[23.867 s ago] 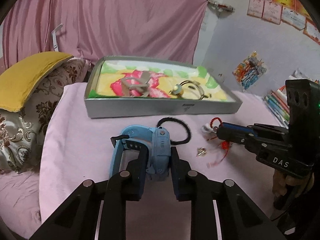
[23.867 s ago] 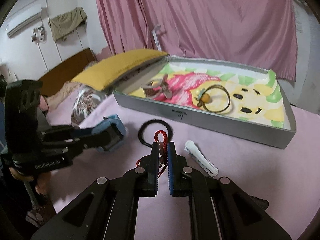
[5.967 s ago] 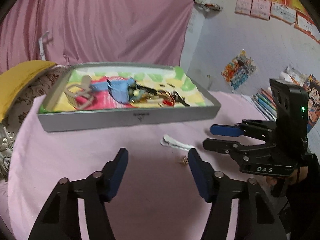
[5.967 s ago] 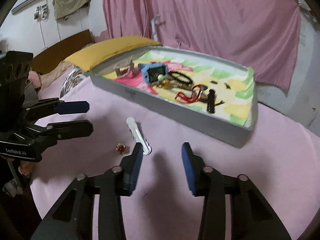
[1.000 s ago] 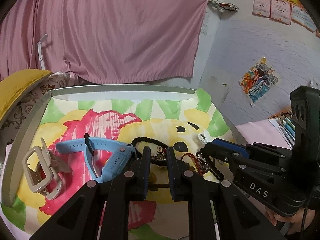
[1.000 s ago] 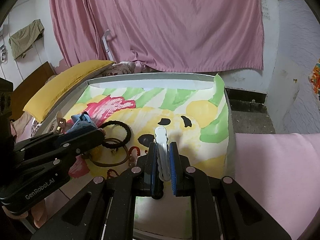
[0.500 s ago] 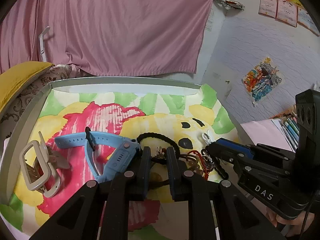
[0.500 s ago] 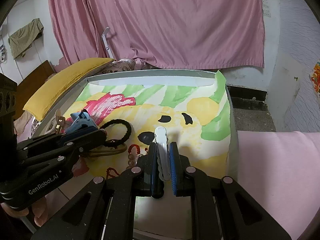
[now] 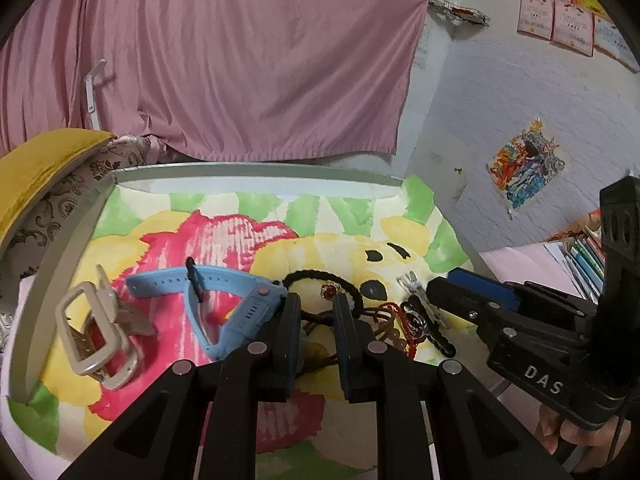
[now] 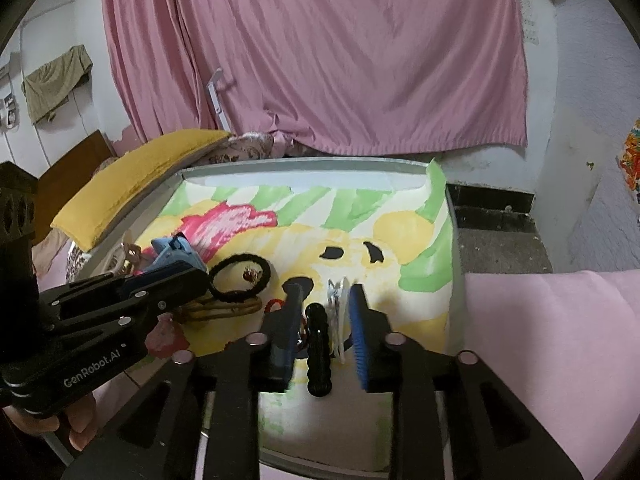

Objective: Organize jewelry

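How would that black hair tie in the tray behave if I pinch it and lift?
The black hair tie is a thin fabric-covered loop, so it would likely flop and sag, weighing little. A small charm lies inside it and brown cords touch it, so neighbours may snag or drag along.

"DAS" on the right gripper (image 9: 440, 300) body, "GenRobot.AI" on the left gripper (image 10: 192, 280) body

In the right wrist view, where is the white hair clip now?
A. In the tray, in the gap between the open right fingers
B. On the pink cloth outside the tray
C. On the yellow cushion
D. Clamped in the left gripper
A: the white hair clip lies in the tray beside a black clip, within the open right gripper.
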Demonstrator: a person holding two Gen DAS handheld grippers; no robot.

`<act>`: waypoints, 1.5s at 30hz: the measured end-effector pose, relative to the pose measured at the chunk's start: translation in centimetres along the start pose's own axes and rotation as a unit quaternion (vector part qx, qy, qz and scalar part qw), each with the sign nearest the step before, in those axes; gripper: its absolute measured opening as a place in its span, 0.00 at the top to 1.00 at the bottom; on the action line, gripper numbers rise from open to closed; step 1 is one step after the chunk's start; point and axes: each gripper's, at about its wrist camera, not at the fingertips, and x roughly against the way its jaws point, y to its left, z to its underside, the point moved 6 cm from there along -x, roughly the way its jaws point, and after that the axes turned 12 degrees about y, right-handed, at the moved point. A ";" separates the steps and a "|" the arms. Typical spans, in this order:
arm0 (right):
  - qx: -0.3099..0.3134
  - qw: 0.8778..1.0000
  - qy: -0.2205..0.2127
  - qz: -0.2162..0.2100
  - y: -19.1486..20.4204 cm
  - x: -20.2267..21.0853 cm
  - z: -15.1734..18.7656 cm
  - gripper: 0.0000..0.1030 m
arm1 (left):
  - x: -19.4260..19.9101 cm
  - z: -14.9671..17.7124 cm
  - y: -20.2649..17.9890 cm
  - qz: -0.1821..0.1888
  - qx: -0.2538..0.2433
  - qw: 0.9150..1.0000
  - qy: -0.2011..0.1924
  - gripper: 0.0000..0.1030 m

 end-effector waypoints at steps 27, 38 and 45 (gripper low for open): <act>0.012 0.992 -0.124 0.012 2.3 8.0 1.3 0.25 | 8.7 2.3 4.0 -0.038 0.048 0.991 -0.118 0.09; 0.018 0.988 -0.151 0.010 3.8 10.8 3.6 0.17 | 13.2 5.3 4.6 -0.038 0.052 0.985 -0.161 0.01; 0.023 0.985 -0.170 0.012 4.7 13.1 5.7 0.12 | 15.1 7.4 4.3 -0.042 0.043 0.983 -0.172 0.01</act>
